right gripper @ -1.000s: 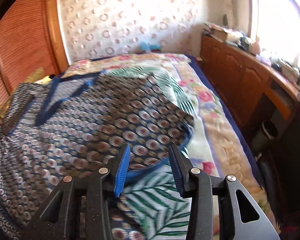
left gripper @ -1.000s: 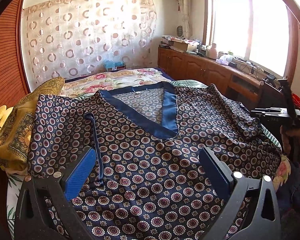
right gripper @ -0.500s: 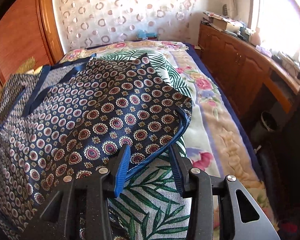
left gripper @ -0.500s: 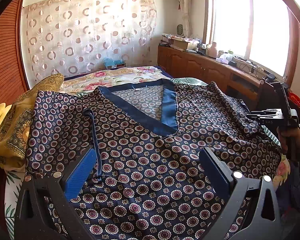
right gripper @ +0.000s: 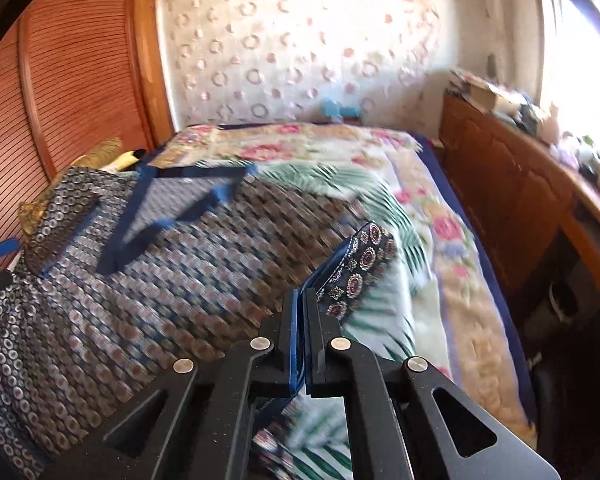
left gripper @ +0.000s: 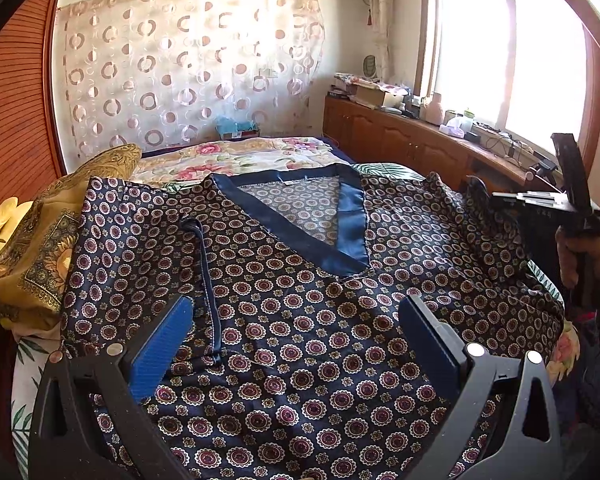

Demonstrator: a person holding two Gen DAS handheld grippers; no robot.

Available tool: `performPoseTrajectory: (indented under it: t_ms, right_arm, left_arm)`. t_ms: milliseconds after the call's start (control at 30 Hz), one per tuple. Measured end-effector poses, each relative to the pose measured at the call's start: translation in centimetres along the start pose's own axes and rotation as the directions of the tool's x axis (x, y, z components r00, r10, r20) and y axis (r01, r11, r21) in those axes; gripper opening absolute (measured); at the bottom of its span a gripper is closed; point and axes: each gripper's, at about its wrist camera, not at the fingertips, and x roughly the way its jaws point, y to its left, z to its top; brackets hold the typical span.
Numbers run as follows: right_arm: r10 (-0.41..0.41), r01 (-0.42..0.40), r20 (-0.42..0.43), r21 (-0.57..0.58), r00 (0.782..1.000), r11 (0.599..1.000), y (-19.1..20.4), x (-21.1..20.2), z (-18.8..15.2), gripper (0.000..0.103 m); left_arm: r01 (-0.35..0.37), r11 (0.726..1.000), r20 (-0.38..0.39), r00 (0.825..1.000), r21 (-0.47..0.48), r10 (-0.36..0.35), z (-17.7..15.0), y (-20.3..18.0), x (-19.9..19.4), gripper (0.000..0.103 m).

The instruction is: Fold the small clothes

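A dark navy top [left gripper: 308,300] with round medallion print and a blue V-neck band [left gripper: 292,236] lies spread face up on the bed. My left gripper [left gripper: 296,320] hovers open over its lower front, nothing between the blue pads. My right gripper [right gripper: 302,296] is shut on the blue-trimmed sleeve edge [right gripper: 360,264] at the top's right side, and the sleeve is lifted off the bed. In the left wrist view the right gripper [left gripper: 572,184] shows at the far right, held by a hand [left gripper: 580,256]. The top [right gripper: 160,280] looks blurred in the right wrist view.
The bed [right gripper: 440,240] has a floral and palm-leaf cover. A yellow-gold patterned cloth [left gripper: 40,240] is heaped at the top's left. A wooden cabinet [left gripper: 412,148] with clutter runs along the window side. A wooden slatted door [right gripper: 72,100] stands at the left.
My right gripper went from open around the sleeve's blue hem to shut on it and has lifted it, with the view tilting. The left gripper stays open in the same place.
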Motion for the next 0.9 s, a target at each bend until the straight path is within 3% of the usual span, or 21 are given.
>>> performPoseTrajectory:
  t_ms: [233,367,467,533,700,900]
  right_arm:
    - [0.085,-0.082,0.021,-0.116,0.996,0.990,4.7,0.9,1.8,0.002]
    - [0.060,-0.056,0.024,-0.151,0.998,0.987,5.8,1.3,2.0,0.002]
    - [0.032,-0.029,0.018,-0.137,0.999,0.990,5.2,1.8,2.0,0.019]
    - [0.004,-0.003,0.008,-0.108,1.000,0.994,4.3,2.1,1.8,0.042]
    - [-0.054,0.051,-0.085,-0.029,0.995,0.998,2.1,4.1,0.7,0.045]
    - [-0.056,0.061,-0.166,0.024,0.985,0.998,0.2,5.8,-0.6,0.045]
  left_arm:
    - [-0.006,1.000,0.005,1.000,-0.012,0.006,0.0,0.5,-0.2,0.103]
    - [-0.012,1.000,0.004,1.000,-0.015,0.012,-0.1,0.8,-0.2,0.103]
    - [-0.015,1.000,0.007,1.000,-0.017,0.015,-0.2,0.9,-0.5,0.103]
    - [-0.017,1.000,0.010,1.000,-0.022,0.017,-0.2,1.1,-0.6,0.103]
    - [-0.019,0.999,0.010,1.000,-0.035,0.020,-0.1,1.6,-0.5,0.103]
    - [-0.020,1.000,0.006,1.000,-0.024,0.020,-0.1,1.3,-0.3,0.103]
